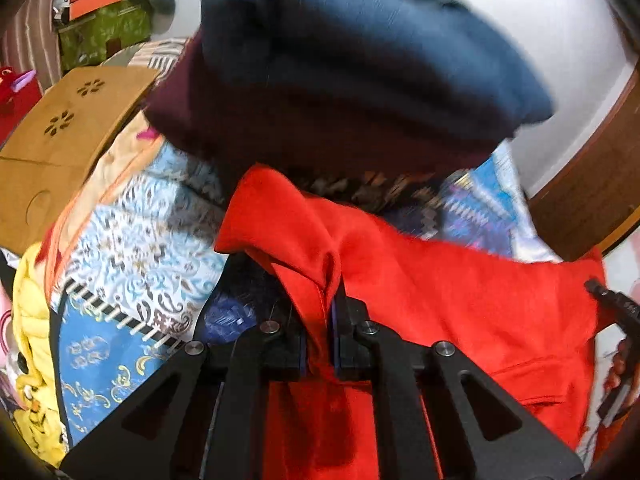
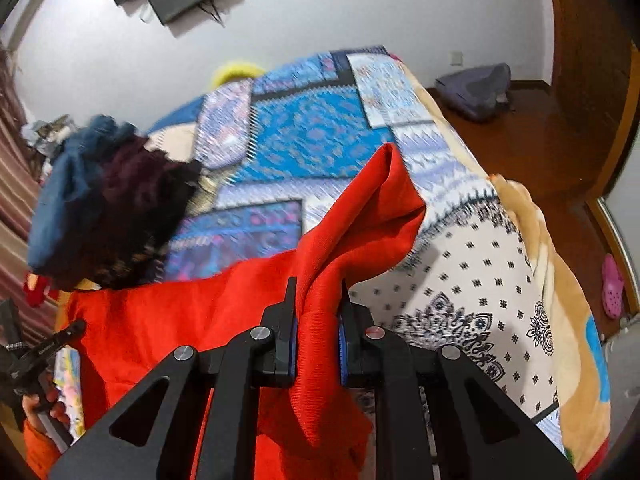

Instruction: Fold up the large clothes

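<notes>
The left gripper (image 1: 320, 320) points steeply downward, its fingers (image 1: 347, 336) clamped tight on a pinched fold of red garment (image 1: 460, 300). The right gripper (image 2: 318, 320) tilts down likewise, fingers (image 2: 286, 328) closed on another bunch of the same cloth. A hand (image 2: 42, 408) in an orange sleeve grips the left gripper's handle.

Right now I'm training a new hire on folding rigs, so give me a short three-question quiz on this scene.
1. True or false: the left gripper is shut on the red garment.
2. What does the right gripper hold? A) blue cloth B) red garment C) nothing
3. What covers the bed under the garment?

Key:
1. True.
2. B; its jaws pinch a bunched red fold.
3. A patterned blue blanket, with a pile of dark clothes on it.
</notes>
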`<state>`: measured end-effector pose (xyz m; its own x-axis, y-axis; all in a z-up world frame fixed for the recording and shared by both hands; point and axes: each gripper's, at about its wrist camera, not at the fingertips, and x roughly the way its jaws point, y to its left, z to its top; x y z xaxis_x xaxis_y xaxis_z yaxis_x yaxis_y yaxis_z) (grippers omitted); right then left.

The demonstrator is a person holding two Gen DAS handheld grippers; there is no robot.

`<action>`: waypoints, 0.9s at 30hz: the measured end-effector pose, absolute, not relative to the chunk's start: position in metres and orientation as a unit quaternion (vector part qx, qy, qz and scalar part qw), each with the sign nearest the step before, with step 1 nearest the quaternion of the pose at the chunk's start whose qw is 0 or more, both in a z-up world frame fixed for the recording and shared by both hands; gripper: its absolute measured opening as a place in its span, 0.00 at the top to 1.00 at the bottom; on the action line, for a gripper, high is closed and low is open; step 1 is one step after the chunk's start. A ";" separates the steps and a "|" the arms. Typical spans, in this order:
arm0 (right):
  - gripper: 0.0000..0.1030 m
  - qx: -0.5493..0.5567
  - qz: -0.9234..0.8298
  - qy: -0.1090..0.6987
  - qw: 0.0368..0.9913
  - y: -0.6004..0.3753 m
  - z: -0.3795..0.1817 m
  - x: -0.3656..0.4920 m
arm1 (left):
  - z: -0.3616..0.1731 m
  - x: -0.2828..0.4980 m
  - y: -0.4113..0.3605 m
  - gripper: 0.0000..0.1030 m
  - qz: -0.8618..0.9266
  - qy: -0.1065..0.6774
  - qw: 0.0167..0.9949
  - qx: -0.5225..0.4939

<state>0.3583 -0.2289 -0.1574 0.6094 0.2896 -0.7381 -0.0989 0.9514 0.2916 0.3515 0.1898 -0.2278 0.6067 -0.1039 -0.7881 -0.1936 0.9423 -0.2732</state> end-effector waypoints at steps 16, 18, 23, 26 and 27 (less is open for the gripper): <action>0.77 0.088 0.090 0.478 0.869 -0.243 -0.183 0.345 | -0.252 0.336 0.184 0.79 0.034 0.464 0.875 -0.135; 0.75 0.092 0.093 0.481 0.867 -0.247 -0.179 0.338 | -0.246 0.328 0.183 0.74 0.040 0.465 0.874 -0.131; 0.59 0.068 0.084 0.487 0.867 -0.251 -0.165 0.316 | -0.226 0.312 0.186 0.62 0.045 0.468 0.875 -0.121; 0.57 0.032 0.078 0.475 0.876 -0.251 -0.151 0.297 | -0.209 0.297 0.187 0.52 0.051 0.462 0.879 -0.107; 0.54 0.024 0.082 0.472 0.878 -0.251 -0.147 0.291 | -0.201 0.291 0.187 0.50 0.052 0.456 0.882 -0.103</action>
<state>0.2908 -0.2508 -0.1469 0.5417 0.1664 -0.8239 -0.1211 0.9854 0.1194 0.2909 0.1873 -0.2010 0.5788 -0.0025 -0.8154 -0.1862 0.9732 -0.1351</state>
